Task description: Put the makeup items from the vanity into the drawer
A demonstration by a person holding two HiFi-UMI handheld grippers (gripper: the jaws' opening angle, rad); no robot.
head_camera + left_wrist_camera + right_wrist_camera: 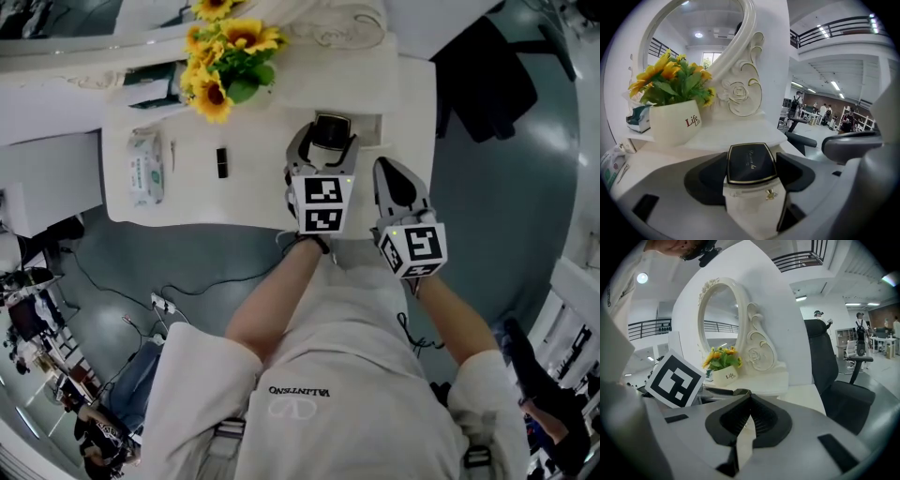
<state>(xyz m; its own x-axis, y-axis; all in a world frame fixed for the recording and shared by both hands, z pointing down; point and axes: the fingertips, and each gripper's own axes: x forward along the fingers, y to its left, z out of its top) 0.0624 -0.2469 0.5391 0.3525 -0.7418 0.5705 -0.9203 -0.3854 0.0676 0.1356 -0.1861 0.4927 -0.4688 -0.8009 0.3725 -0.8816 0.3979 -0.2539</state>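
From the head view we see the left gripper [324, 141] reaching over the right part of the white vanity [244, 192], its jaws on either side of a black-lidded case [332, 127]. The gripper's marker cube hides the case's lower part. Further left on the top lie a small black item [222, 161], too small for us to name, and a tissue pack [145, 169]. The sunflowers [225, 56] stand at the back. The right gripper [386, 169] hangs just beside the left one, over the vanity's front edge.

In the left gripper view we find the left gripper [752, 171] clamped on the case [751, 161], lifted clear of the top, its gold-edged lid facing us. Below the lid is a pale part with a small gold fitting; we cannot tell whether it belongs to the case. The flower pot [675, 124] and the mirror frame [745, 56] stand behind.

In the right gripper view the right gripper [747, 416] has its jaws pressed together on nothing, and its body cuts off most of the vanity. A dark chair [834, 380] stands to the right
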